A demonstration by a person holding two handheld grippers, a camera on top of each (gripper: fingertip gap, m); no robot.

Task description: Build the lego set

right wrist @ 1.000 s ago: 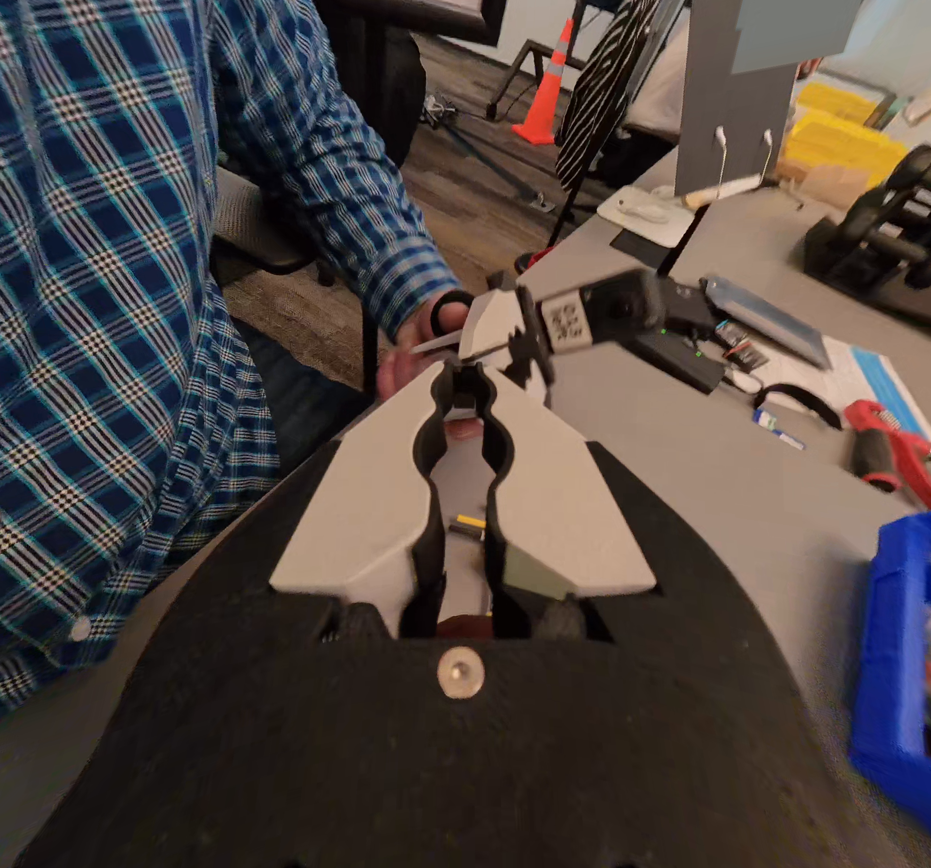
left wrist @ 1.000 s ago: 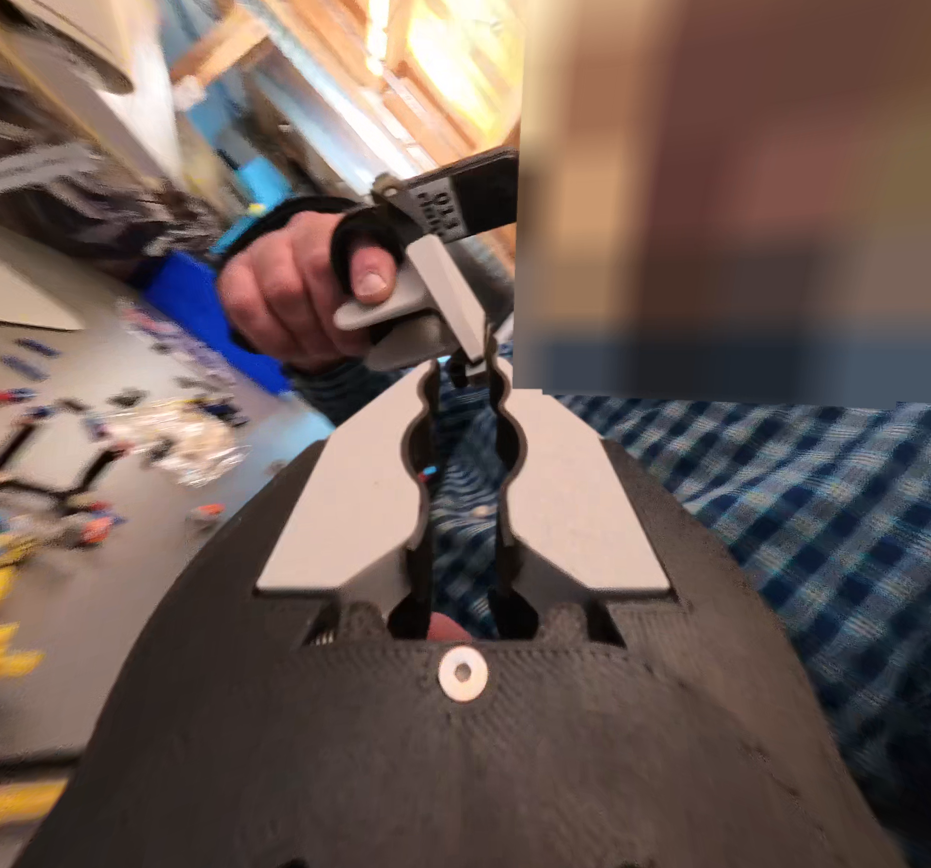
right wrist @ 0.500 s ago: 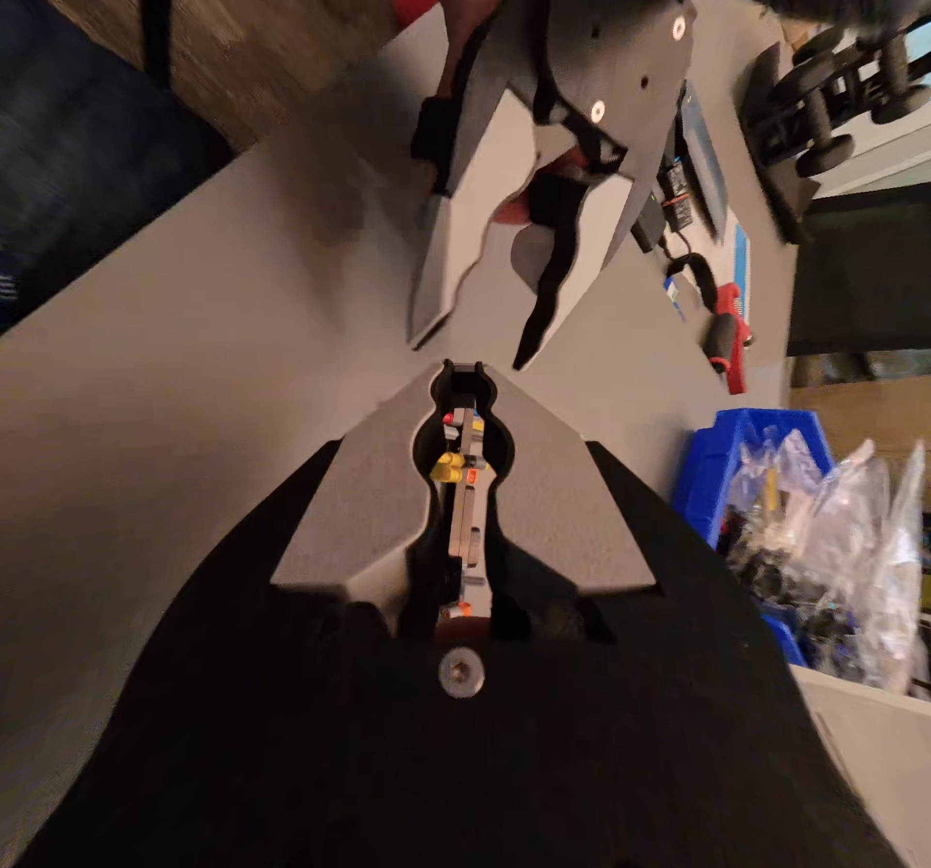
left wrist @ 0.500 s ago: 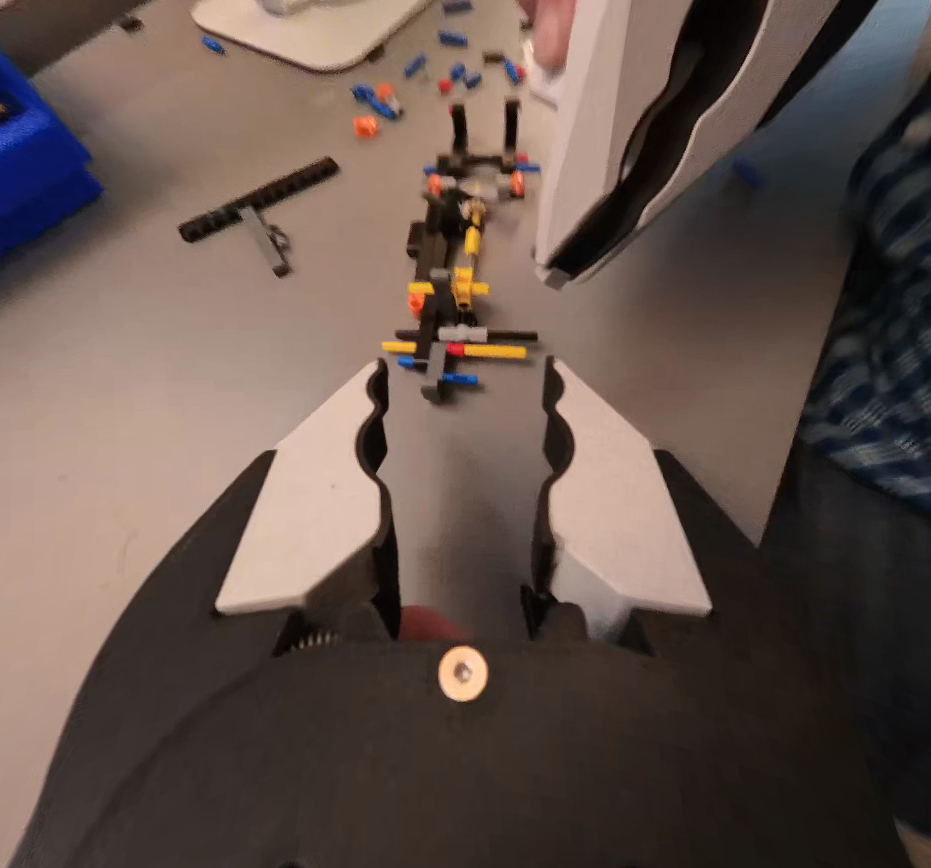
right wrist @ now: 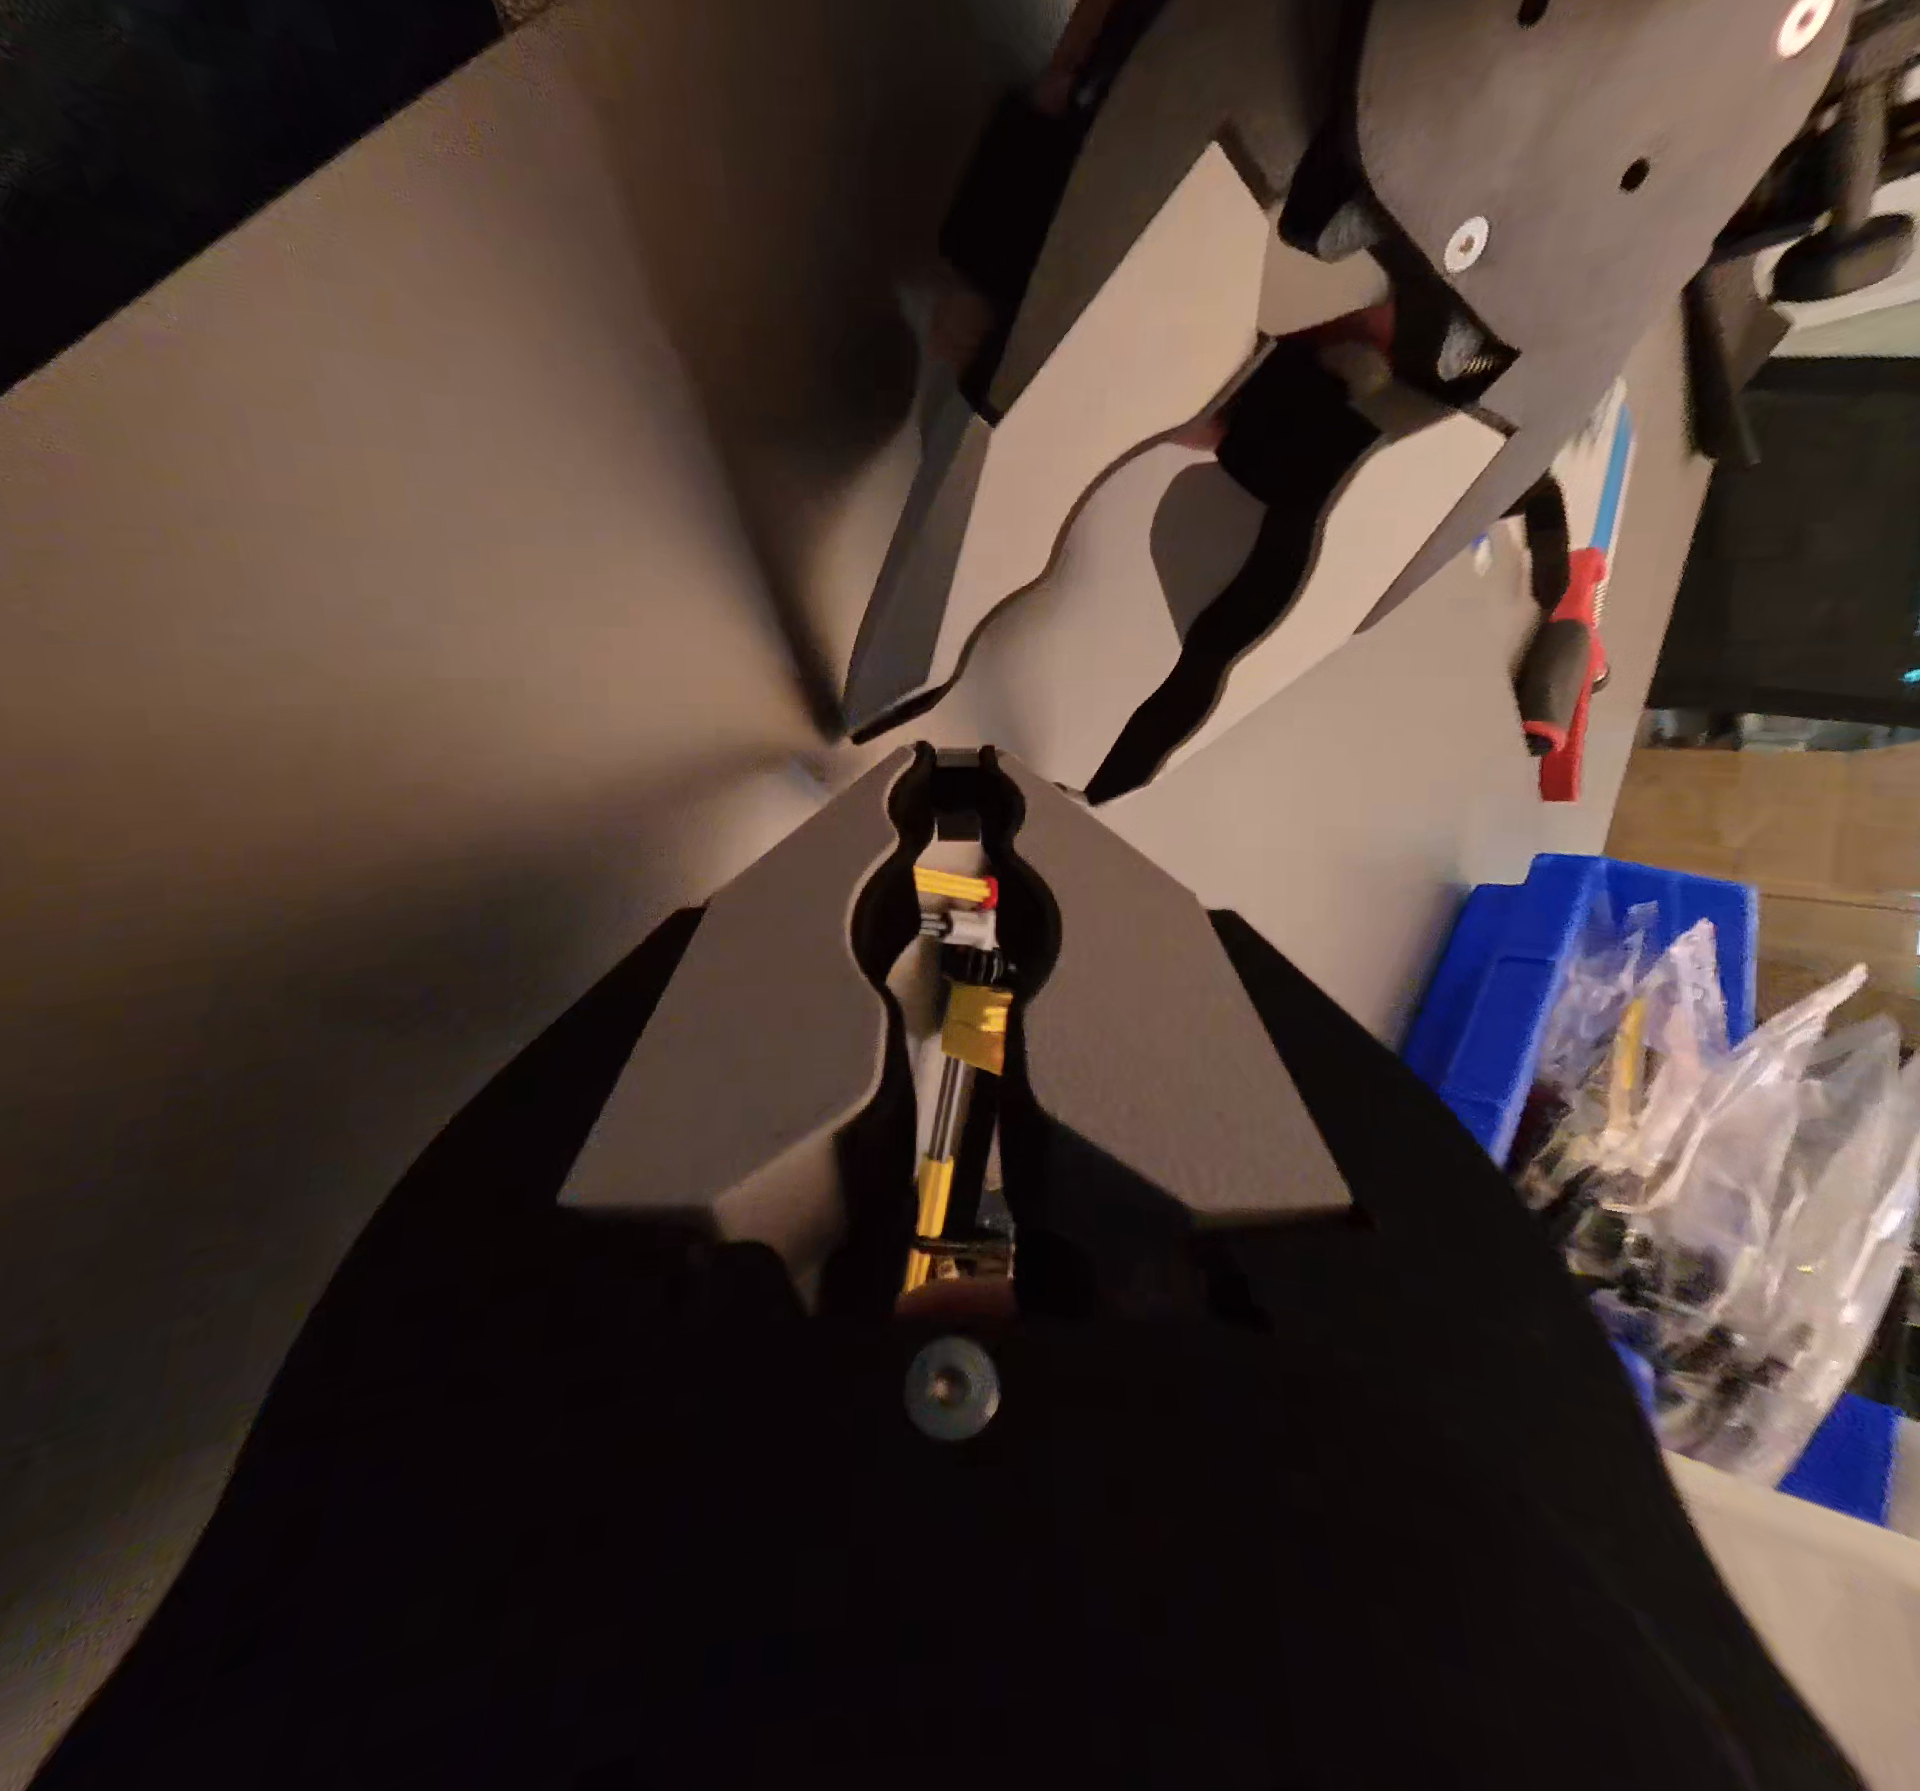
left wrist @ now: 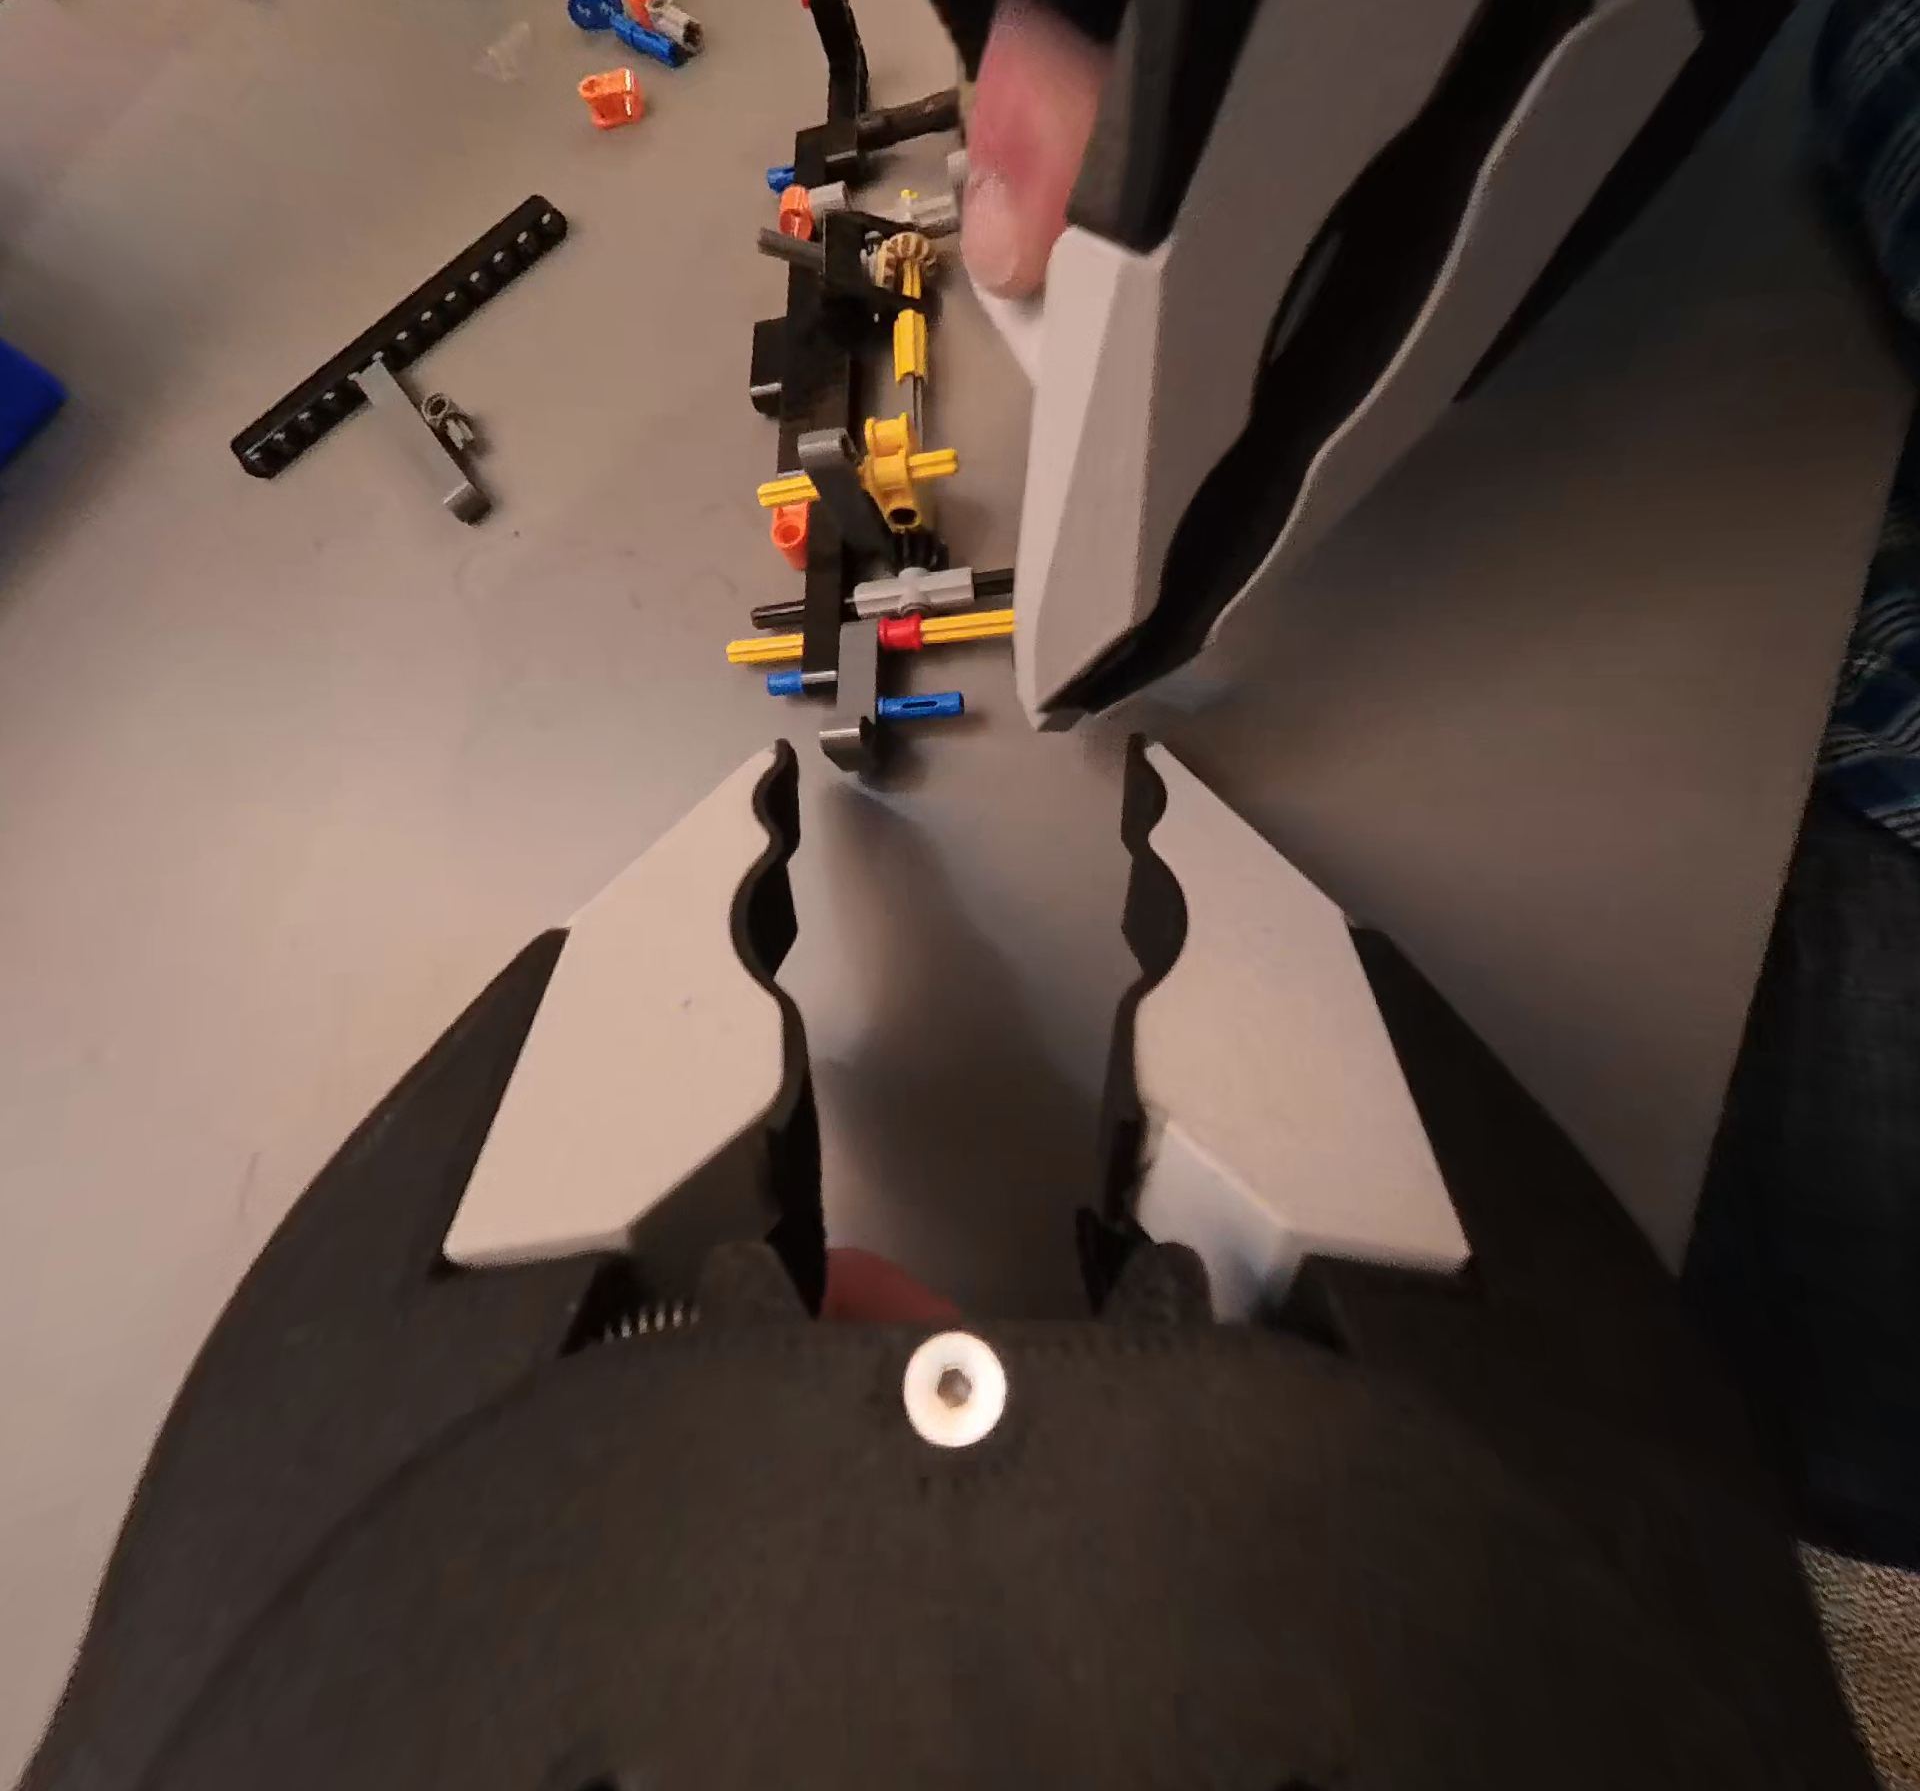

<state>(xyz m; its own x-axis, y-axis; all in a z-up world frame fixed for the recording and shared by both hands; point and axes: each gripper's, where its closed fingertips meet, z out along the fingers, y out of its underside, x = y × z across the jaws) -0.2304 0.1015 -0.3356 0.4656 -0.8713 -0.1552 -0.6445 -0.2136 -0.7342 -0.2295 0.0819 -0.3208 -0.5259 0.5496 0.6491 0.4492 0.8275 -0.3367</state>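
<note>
Both grippers dropped closer to table [left wrist: 312,806] since half a sec ago; lego build now larger in left wrist view.

Left gripper [left wrist: 961,765]: jaws wide, nothing between, tips just short of build's near end.

Right gripper [right wrist: 951,754]: jaws narrow, tips nearly meeting over build; whether clamped on it, can't tell. Also seen in left view [left wrist: 1101,702], low beside build's right side.

Lego build [left wrist: 862,453]: long narrow assy flat on table; black beams, yellow axles + connector, grey links, red bush, blue pins, orange bits, tan gear at far end.

Black holed beam [left wrist: 400,339] w/ grey arm lies apart to left. Loose blue/orange/red pieces [left wrist: 623,42] farther back.

Surface: plain grey tabletop. Blue bin [right wrist: 1538,993] w/ clear parts bags [right wrist: 1714,1170], red-handled tool [right wrist: 1564,671] at side.
</note>
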